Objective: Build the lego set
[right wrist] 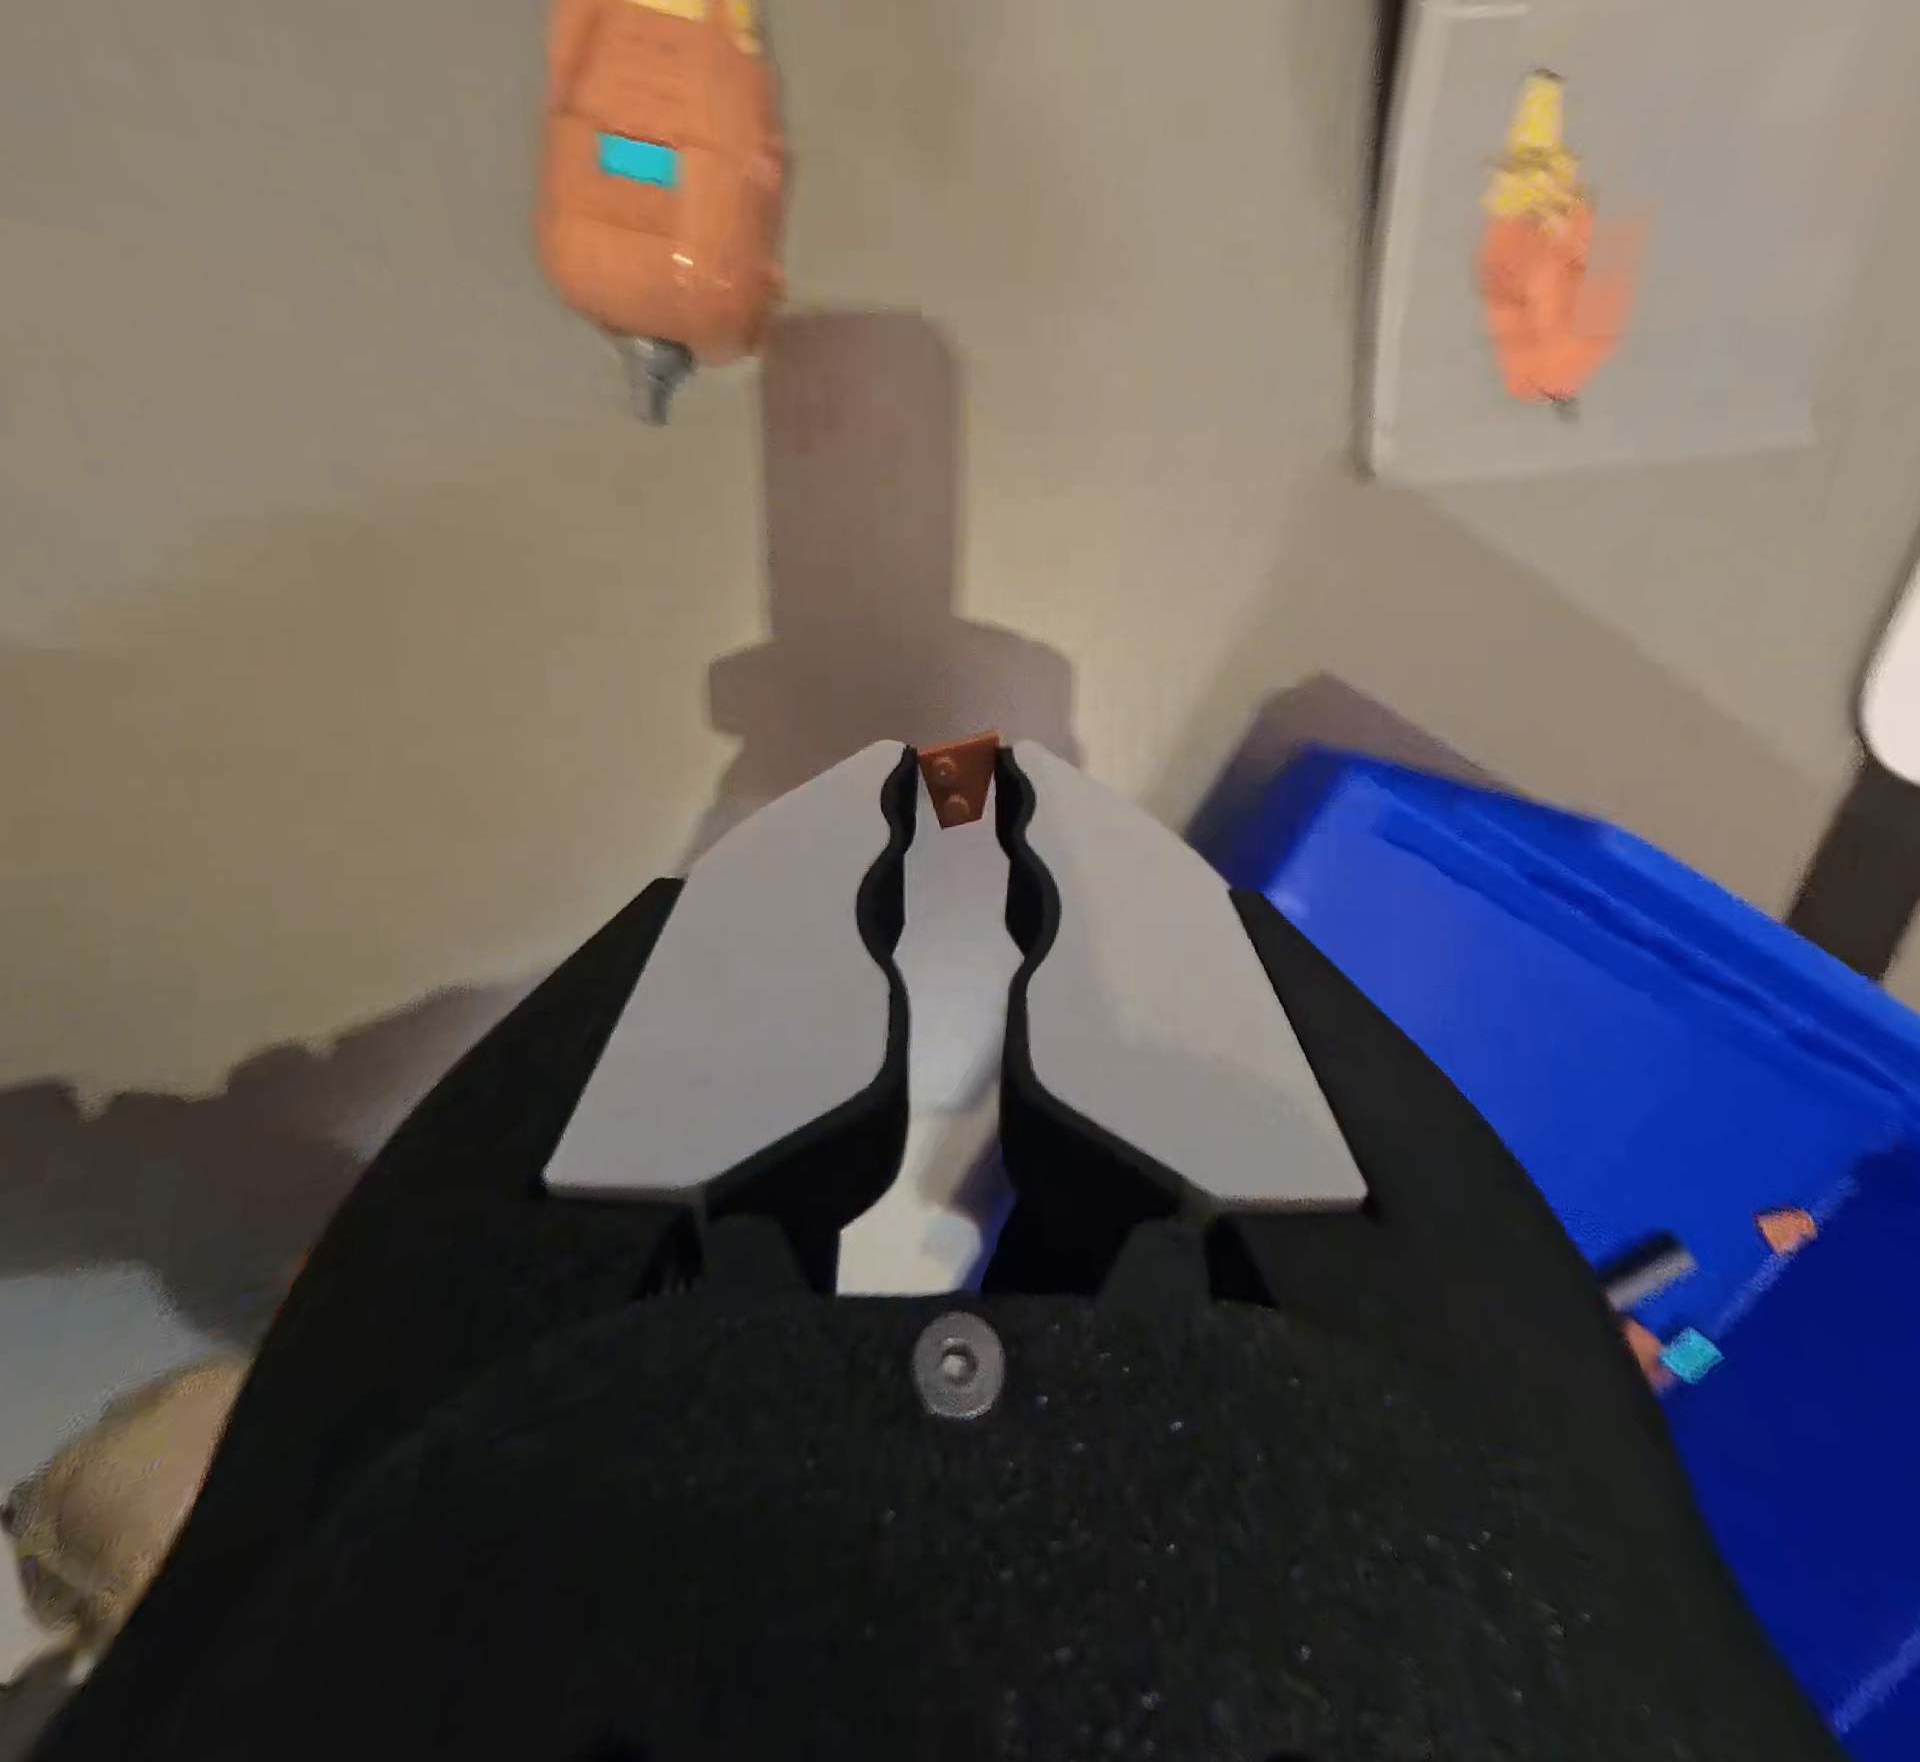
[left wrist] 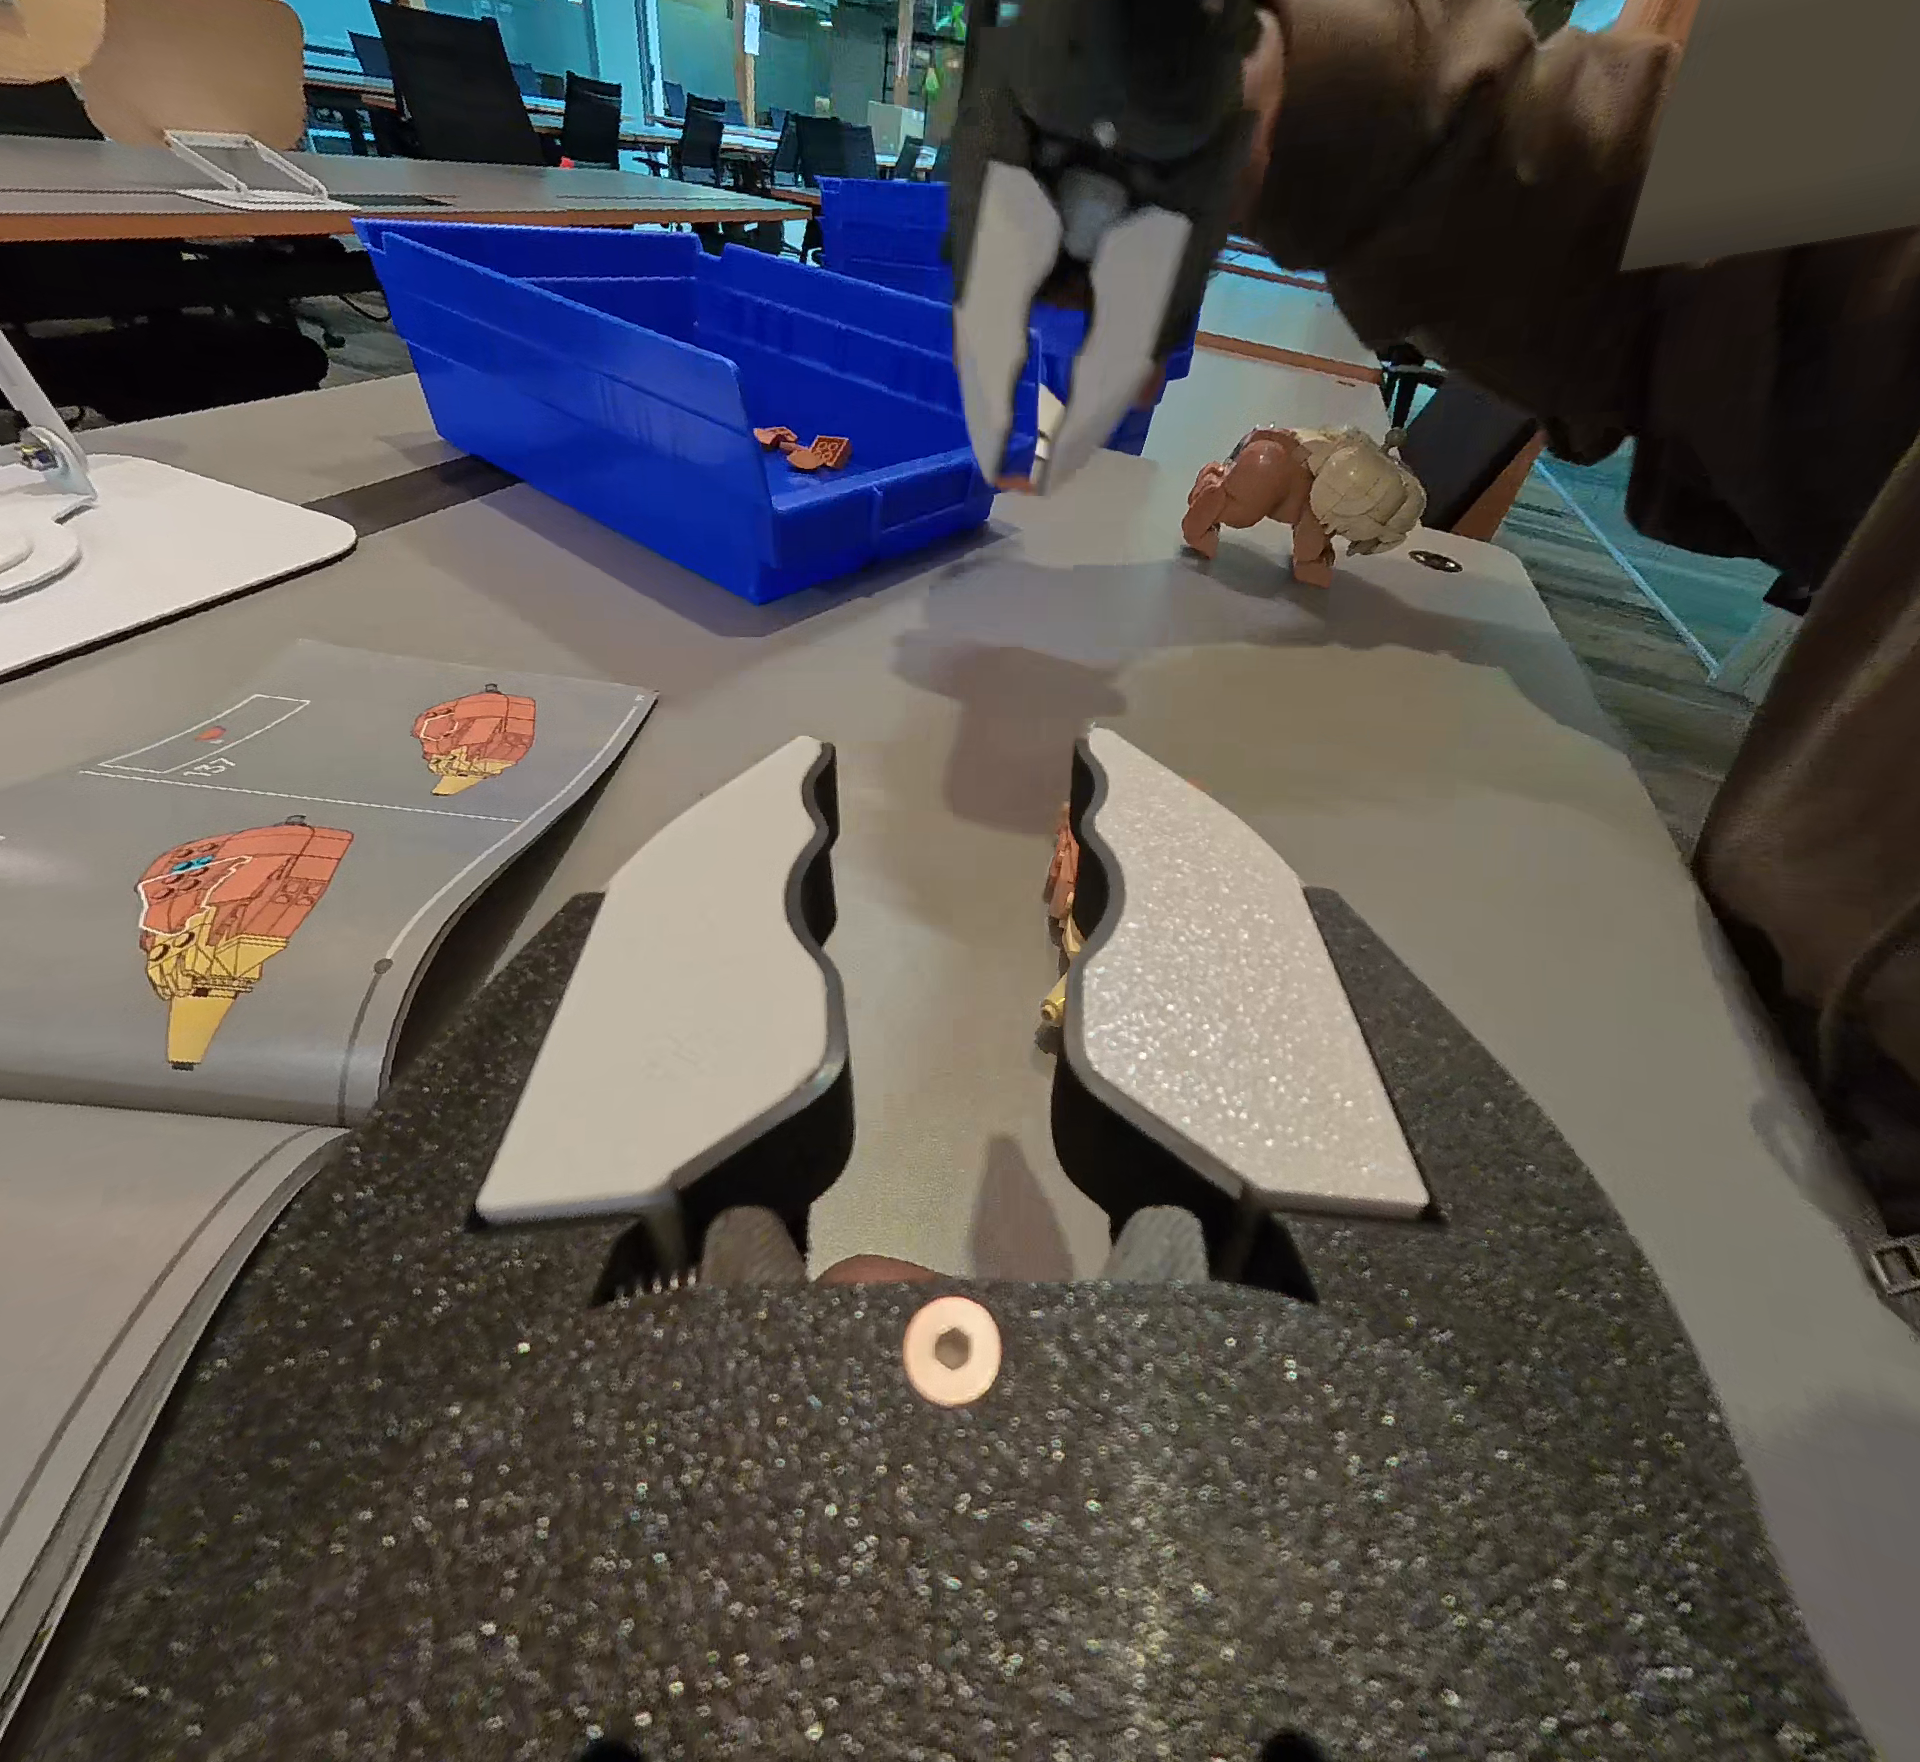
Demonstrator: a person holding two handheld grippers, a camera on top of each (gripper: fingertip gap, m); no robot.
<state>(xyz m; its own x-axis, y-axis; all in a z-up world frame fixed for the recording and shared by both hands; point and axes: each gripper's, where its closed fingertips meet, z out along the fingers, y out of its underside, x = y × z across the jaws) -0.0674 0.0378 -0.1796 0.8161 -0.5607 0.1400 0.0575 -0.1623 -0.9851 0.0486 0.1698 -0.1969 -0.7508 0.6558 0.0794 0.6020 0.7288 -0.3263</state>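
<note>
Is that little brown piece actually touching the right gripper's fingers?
Touching. The right wrist view shows the small brown plate pinched at the tips of the right gripper, both fingers pressed against its sides.

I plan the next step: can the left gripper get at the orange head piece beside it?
Probably yes: the left gripper is open and empty, and the orange head piece lies alone on bare table.

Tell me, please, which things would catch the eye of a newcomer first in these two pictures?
First, the bright blue bin on the grey table, with a few brown pieces inside. Next, the right claw pinching a small brown wedge plate at its tips, above the table. Then the orange and tan lego body lying on the table ahead of it, beside the open instruction booklet.
</note>
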